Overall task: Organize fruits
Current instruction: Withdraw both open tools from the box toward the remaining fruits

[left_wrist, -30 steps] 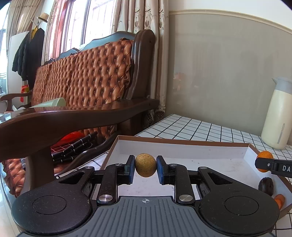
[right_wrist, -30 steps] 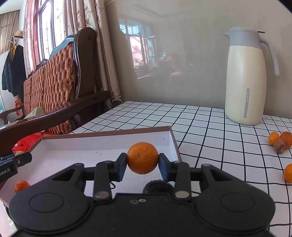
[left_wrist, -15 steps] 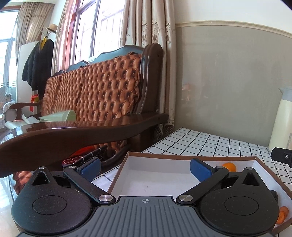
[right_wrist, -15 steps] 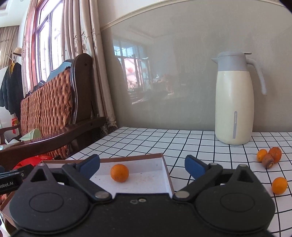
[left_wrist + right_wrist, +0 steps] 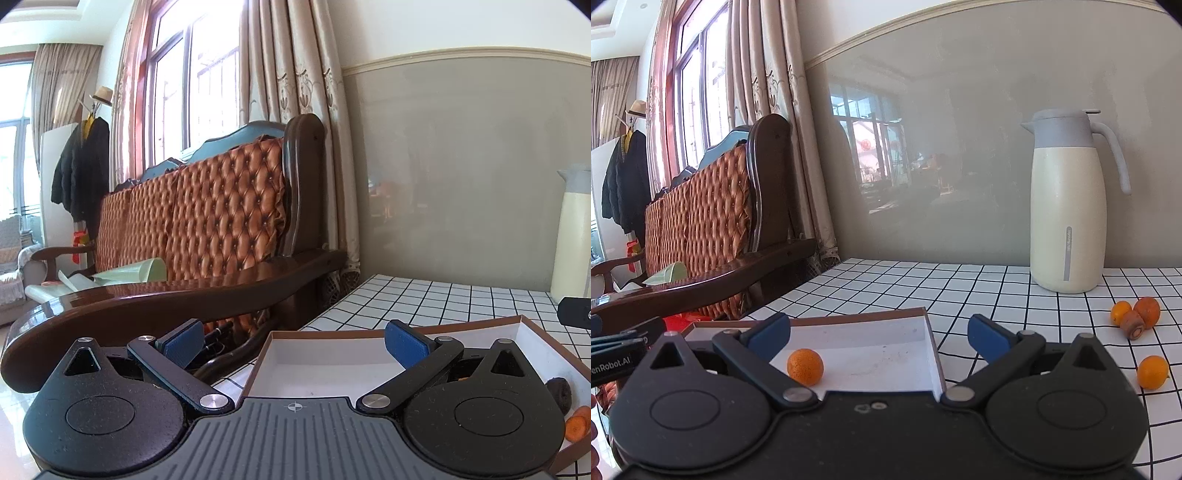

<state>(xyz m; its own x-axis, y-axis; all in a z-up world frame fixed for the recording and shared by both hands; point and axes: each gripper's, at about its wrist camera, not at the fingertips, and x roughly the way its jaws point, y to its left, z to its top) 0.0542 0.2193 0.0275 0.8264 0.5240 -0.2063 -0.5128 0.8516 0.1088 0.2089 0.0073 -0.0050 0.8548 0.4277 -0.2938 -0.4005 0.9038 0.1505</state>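
Hovering over the box (image 5: 932, 341), your left gripper (image 5: 295, 341) and right gripper (image 5: 879, 330) spread their fingers wide, empty, having just opened to free fruit; one orange (image 5: 805, 367) rests inside, three oranges (image 5: 1152, 372) wait far right on the desk (image 5: 960, 288).

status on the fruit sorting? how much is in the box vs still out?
Done: an orange lies in the box; a dark fruit and a carrot piece sit at its right end. In hand: nothing; the left claw and right claw have just opened, empty. Left: three oranges and a brown fruit near the jug.
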